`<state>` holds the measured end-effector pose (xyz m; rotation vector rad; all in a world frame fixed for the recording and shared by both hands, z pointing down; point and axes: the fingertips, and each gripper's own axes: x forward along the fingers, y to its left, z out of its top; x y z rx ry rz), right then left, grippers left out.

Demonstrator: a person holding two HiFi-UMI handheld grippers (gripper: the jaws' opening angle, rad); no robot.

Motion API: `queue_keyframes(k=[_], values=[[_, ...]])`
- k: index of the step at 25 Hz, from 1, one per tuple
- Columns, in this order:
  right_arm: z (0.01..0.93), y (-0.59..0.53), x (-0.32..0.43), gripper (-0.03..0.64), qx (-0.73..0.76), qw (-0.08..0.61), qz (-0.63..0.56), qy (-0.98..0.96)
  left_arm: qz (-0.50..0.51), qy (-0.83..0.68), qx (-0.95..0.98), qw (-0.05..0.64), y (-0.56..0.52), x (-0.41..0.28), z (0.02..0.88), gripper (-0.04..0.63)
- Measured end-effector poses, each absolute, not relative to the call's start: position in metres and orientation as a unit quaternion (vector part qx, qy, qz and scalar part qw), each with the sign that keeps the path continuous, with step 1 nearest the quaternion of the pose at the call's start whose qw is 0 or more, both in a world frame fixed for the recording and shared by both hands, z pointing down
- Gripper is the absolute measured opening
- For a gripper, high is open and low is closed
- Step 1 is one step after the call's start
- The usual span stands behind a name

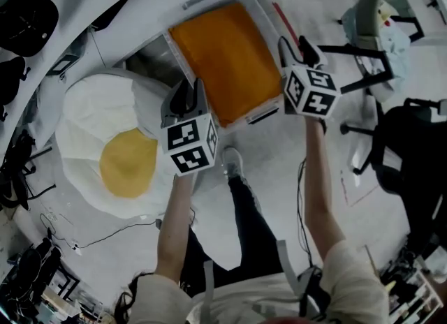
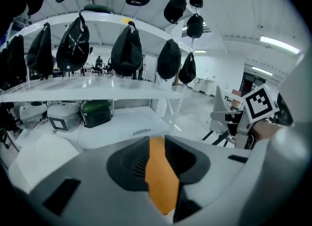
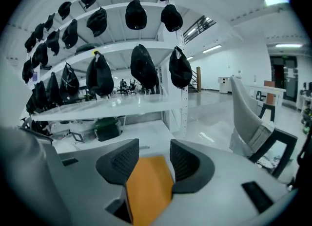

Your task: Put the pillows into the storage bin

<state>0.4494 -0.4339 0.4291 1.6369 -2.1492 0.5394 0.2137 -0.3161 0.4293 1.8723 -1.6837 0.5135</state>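
Note:
An orange pillow (image 1: 223, 61) lies flat inside the clear storage bin (image 1: 260, 115) on the floor. A second pillow, shaped like a fried egg (image 1: 105, 148), white with a yellow centre, rests on the floor left of the bin. My left gripper (image 1: 190, 92) hovers over the bin's near left corner, and my right gripper (image 1: 299, 49) over its right side. In the left gripper view the left gripper (image 2: 157, 159) stands slightly open, with the orange pillow (image 2: 161, 181) showing through the gap. The right gripper (image 3: 148, 164) is open above the orange pillow (image 3: 148, 191). Neither holds anything.
White shelves (image 2: 87, 81) hung with black caps (image 2: 126, 52) stand behind the bin, with a green container (image 2: 96, 112) underneath. Office chairs (image 1: 412, 148) crowd the right side. The person's legs and a shoe (image 1: 232, 160) stand just in front of the bin.

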Motion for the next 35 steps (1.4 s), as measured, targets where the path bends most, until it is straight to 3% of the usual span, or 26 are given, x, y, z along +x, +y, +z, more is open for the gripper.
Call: queue_keyframes(k=[7, 12, 17, 21, 24, 30, 35], values=[[0.302, -0.433, 0.398, 0.173, 0.533, 0.065, 0.217, -0.815, 0.096, -0.651, 0.730, 0.184, -0.330, 0.173, 0.274, 0.078], [0.192, -0.366, 0.363, 0.167, 0.499, 0.028, 0.183, -0.846, 0.045, -0.704, 0.687, 0.177, -0.263, 0.123, 0.177, 0.031], [0.086, -0.305, 0.334, 0.060, 0.484, -0.008, 0.084, -0.871, 0.000, -0.735, 0.668, 0.116, -0.208, 0.095, 0.080, 0.015], [0.035, -0.250, 0.307, 0.032, 0.450, -0.029, 0.052, -0.891, -0.027, -0.731, 0.680, 0.055, -0.162, 0.094, 0.021, 0.012], [0.015, -0.221, 0.292, 0.021, 0.418, -0.031, 0.040, -0.907, -0.042, -0.734, 0.678, 0.015, -0.135, 0.092, -0.007, 0.011], [-0.010, -0.193, 0.269, 0.011, 0.363, -0.031, 0.010, -0.931, -0.112, -0.743, 0.659, 0.005, -0.120, 0.095, -0.026, 0.011], [0.005, -0.169, 0.268, 0.009, 0.352, -0.022, -0.003, -0.936, -0.080, -0.759, 0.647, 0.006, -0.103, 0.114, -0.006, 0.011]])
